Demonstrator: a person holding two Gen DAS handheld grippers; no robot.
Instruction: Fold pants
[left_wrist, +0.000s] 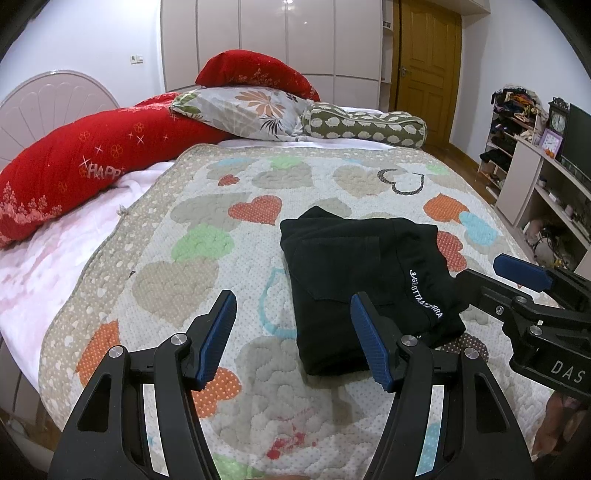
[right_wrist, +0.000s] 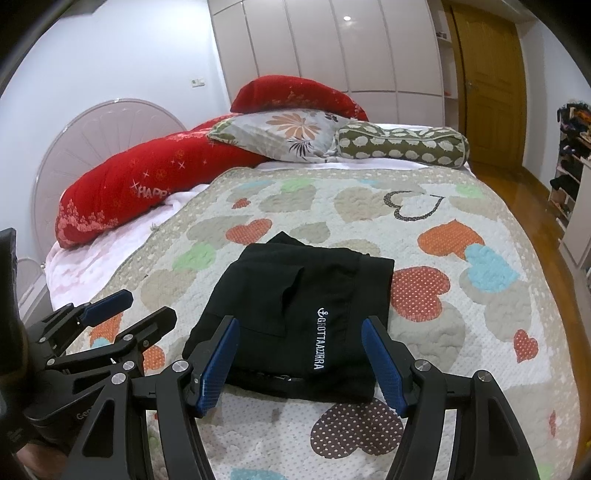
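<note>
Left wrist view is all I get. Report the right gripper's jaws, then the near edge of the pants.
Observer: The right gripper is open; both pads stand apart with nothing pinched, and the folded pants show between them.
Operator: Now the near edge.
Observer: It lies flat on the quilt, with a darker band along it, possibly the waistband.
Operator: Say what's just in front.
Observer: A brown dotted heart on the quilt, right at that edge.
</note>
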